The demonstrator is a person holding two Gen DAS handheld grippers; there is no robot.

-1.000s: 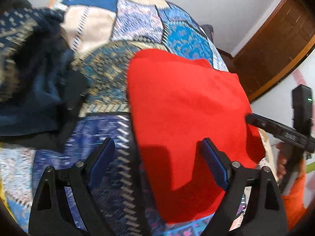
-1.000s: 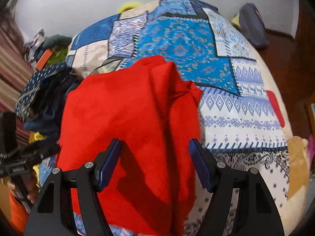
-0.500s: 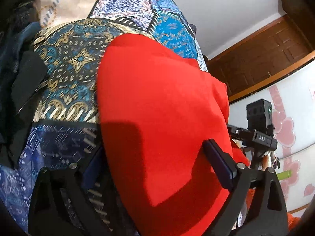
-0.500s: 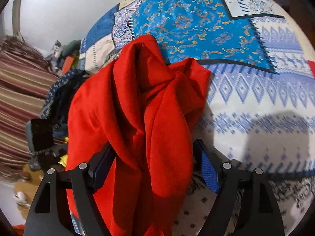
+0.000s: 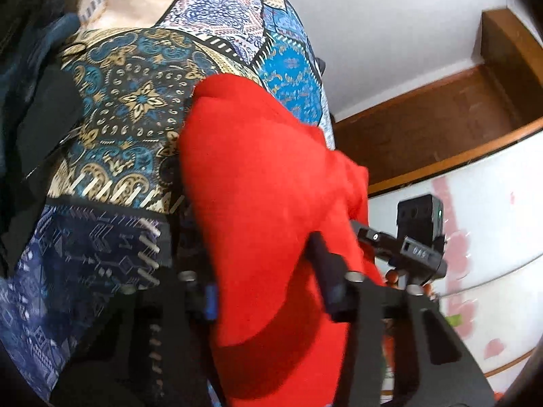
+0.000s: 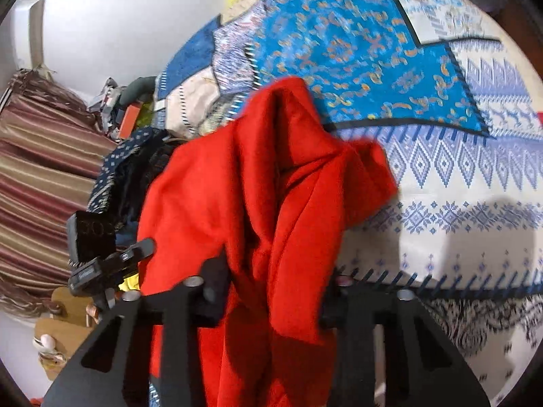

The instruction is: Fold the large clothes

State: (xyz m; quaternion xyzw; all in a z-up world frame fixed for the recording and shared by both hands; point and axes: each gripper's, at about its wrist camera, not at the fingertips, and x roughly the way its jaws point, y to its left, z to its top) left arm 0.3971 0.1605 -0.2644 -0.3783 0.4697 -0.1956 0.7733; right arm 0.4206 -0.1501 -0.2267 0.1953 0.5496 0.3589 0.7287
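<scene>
A red garment point(image 5: 258, 176) lies bunched on the patchwork bedspread point(image 5: 129, 108). In the left wrist view its near edge fills the gap of my left gripper point(image 5: 268, 291), whose jaws are closing with the cloth pressed between both pads. In the right wrist view the same red garment point(image 6: 237, 186) rises in thick folds from my right gripper point(image 6: 273, 288). Those jaws are closing too, with a gathered fold pinched between them. The two grippers hold opposite ends of the near edge, and each one's camera block point(image 5: 419, 224) shows in the other's view.
A heap of dark blue and black clothes point(image 5: 30, 118) lies on the bed left of the red garment, also seen as a dark heap point(image 6: 135, 162). A brown wooden door point(image 5: 441, 118) stands beyond the bed. Striped curtains point(image 6: 34, 169) hang at the left.
Both grippers have come down onto the red garment's near edge and their jaws have drawn in from wide to tight on the cloth. The cloth has bunched up into folds.
</scene>
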